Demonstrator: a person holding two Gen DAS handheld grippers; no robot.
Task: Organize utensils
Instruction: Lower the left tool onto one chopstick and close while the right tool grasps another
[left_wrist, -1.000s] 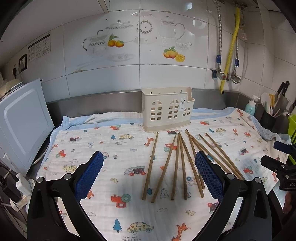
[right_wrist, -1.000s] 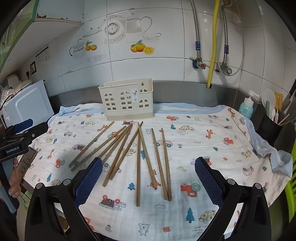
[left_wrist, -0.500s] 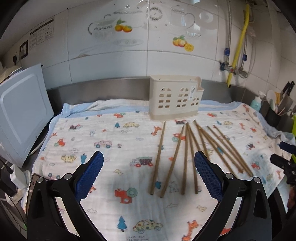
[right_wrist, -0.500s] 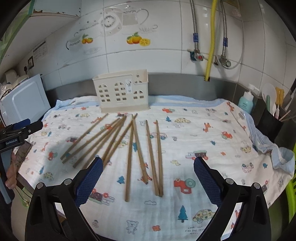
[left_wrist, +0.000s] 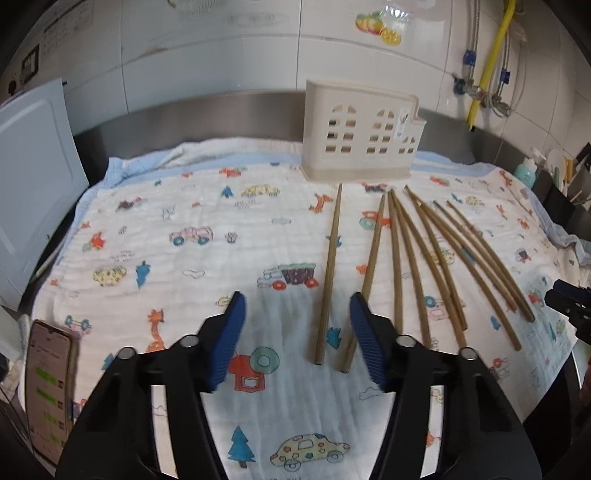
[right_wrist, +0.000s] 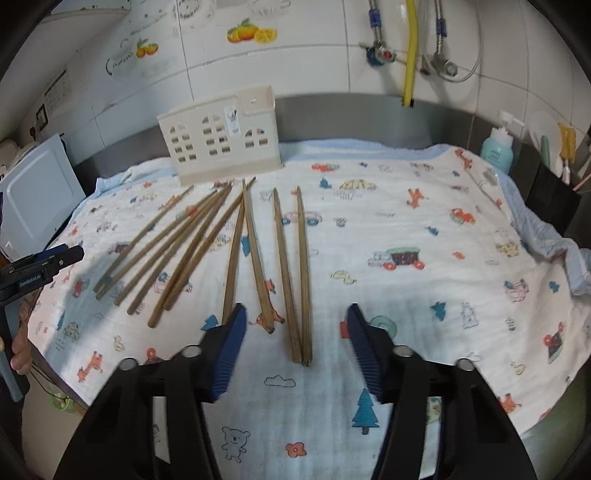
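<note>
Left gripper: jaws parted, holding nothing, framing the butt of the leftmost chopstick; right gripper: likewise parted and bare over the rightmost pair. Chopsticks: all flat on the cloth, fanned, tips toward the holder. Advice: straddle one stick near its thick end, clear of neighbours, close squarely, then lift toward the holder beyond.

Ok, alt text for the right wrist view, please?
The open right gripper hovers over wooden chopsticks spread on a cartoon-print cloth, its fingers flanking the rightmost pair. A cream holder stands behind them by the tiled wall.
</note>
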